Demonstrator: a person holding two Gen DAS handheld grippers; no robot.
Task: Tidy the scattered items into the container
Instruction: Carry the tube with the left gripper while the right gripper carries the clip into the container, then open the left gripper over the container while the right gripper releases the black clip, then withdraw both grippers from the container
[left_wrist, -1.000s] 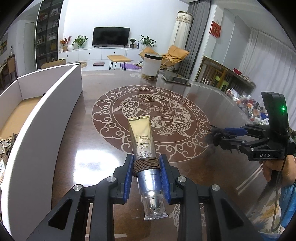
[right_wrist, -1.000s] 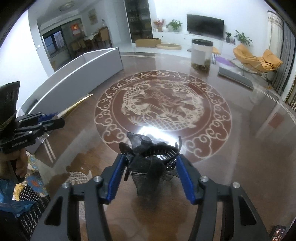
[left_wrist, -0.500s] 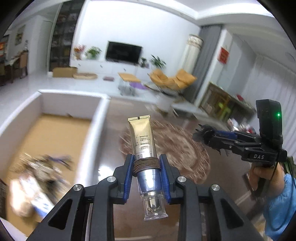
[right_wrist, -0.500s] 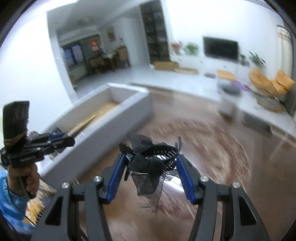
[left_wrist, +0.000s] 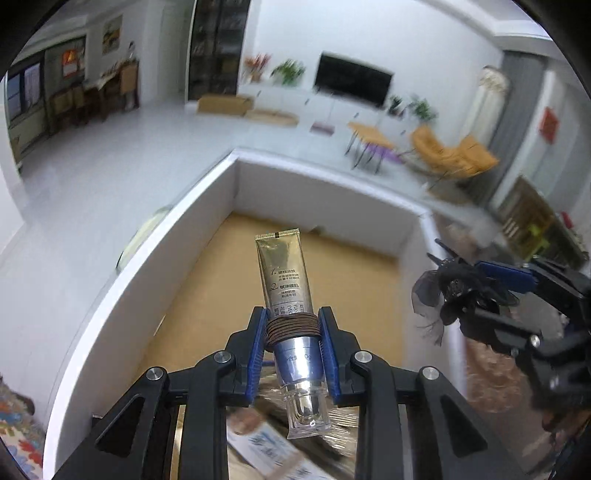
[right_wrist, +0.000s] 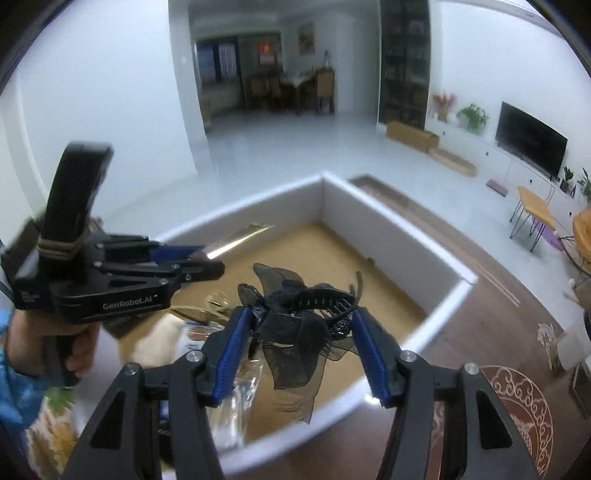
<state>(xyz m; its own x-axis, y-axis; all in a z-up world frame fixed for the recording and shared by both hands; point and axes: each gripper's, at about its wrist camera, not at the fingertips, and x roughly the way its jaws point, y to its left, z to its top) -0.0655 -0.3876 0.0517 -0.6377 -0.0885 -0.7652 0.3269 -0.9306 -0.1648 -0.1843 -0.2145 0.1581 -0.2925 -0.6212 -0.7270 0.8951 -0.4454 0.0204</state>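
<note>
The left gripper (left_wrist: 292, 332), marked "GenRobot.AI", holds a gold tube (left_wrist: 284, 273) with Chinese print in its jaws over the white box (left_wrist: 155, 258); right of it, the right gripper (right_wrist: 301, 339) clamps a black bow hair clip (right_wrist: 306, 310).

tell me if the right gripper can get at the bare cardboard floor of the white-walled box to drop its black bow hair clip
Probably yes. The right gripper, shut on the black bow hair clip, hangs over the white-walled box, whose top is open. The bare floor lies ahead; the left gripper stays off to one side.
</note>
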